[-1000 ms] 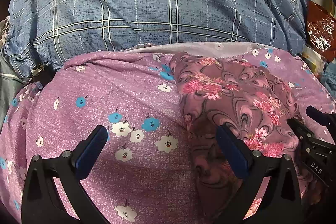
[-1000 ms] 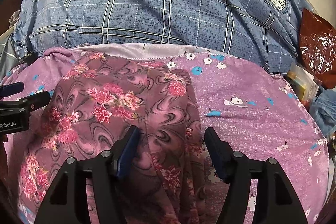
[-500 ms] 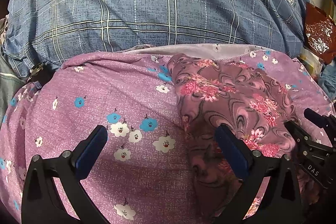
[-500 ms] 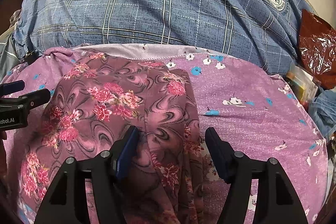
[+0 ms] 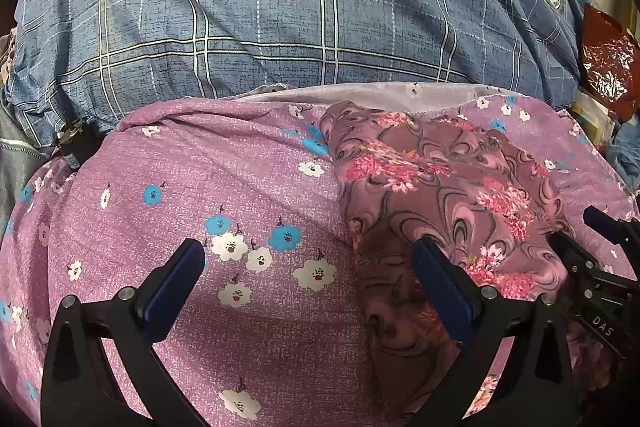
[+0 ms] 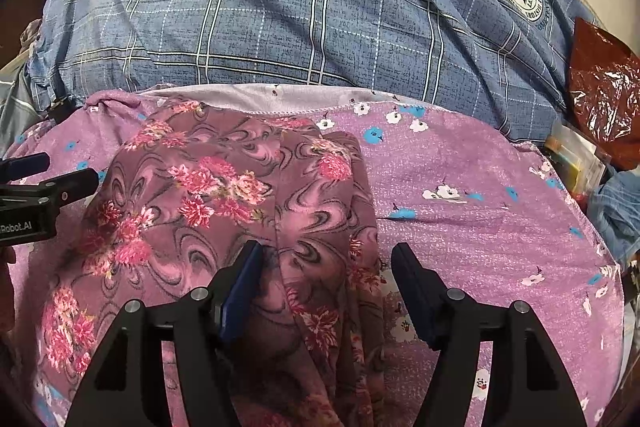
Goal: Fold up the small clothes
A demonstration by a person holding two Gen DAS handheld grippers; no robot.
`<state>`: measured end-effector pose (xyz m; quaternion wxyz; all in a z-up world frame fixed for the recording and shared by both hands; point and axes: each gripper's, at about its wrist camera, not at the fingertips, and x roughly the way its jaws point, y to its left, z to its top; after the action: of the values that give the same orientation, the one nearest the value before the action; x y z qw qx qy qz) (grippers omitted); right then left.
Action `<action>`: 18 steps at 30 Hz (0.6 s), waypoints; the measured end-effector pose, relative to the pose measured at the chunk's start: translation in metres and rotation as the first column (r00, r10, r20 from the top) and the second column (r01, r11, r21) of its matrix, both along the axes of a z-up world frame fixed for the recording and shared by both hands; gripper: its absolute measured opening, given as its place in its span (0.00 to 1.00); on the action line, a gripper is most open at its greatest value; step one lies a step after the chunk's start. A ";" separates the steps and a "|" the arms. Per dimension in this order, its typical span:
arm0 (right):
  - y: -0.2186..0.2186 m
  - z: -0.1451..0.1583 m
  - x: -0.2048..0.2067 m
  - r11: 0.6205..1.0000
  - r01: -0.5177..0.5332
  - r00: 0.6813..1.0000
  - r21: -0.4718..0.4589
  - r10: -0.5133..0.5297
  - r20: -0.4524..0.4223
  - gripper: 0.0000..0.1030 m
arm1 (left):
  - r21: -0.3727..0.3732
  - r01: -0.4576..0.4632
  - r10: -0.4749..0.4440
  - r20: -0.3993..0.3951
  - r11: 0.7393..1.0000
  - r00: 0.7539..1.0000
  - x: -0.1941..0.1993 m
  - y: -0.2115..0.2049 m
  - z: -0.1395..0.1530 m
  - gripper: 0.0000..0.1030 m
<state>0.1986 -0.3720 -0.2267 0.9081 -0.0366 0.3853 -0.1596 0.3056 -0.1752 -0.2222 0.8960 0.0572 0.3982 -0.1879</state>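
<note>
A small mauve garment with pink flowers (image 6: 224,195) lies bunched on a purple cloth printed with small flowers (image 6: 480,211); it also shows in the left wrist view (image 5: 448,187). My right gripper (image 6: 326,267) is open, its jaws astride a raised fold of the garment's right edge. My left gripper (image 5: 308,263) is open wide over the purple cloth (image 5: 200,195), its right finger (image 5: 436,275) resting over the garment's left edge. Each gripper shows at the edge of the other's view.
A blue plaid bedcover (image 5: 320,7) with round crests fills the back. A red crinkly plastic bag (image 6: 604,87) and clutter lie at the right edge. Grey cloth (image 5: 16,147) sits at the left.
Almost nothing has moved. Both grippers have stayed open in the same places over the garment, with only a slight drift of the views.
</note>
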 end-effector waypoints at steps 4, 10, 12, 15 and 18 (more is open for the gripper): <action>-0.002 0.007 -0.006 1.000 -0.006 1.000 0.013 0.005 0.023 0.66 | 0.002 0.001 -0.001 0.006 1.000 1.000 0.000 0.000 0.001 1.00; -0.031 0.027 -0.023 0.994 0.025 0.992 0.108 -0.038 0.119 0.66 | -0.006 -0.019 0.020 0.033 1.000 0.999 0.002 0.011 0.008 1.00; -0.048 0.030 -0.026 0.986 0.057 0.988 0.158 -0.078 0.131 0.66 | -0.015 -0.031 0.031 0.024 0.999 0.999 0.005 0.016 0.007 1.00; -0.070 0.025 -0.029 0.965 0.094 0.984 0.244 -0.128 0.124 0.60 | 0.011 -0.008 0.008 -0.020 1.000 1.000 0.007 0.011 -0.002 1.00; -0.068 0.017 -0.024 0.959 0.067 0.991 0.276 -0.096 0.095 0.52 | 0.135 0.008 -0.005 -0.021 0.991 1.000 0.004 -0.005 -0.018 1.00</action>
<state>0.1750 -0.4404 -0.2100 0.9165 0.1130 0.3555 -0.1443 0.3095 -0.1797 -0.2399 0.8854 0.1171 0.4188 -0.1642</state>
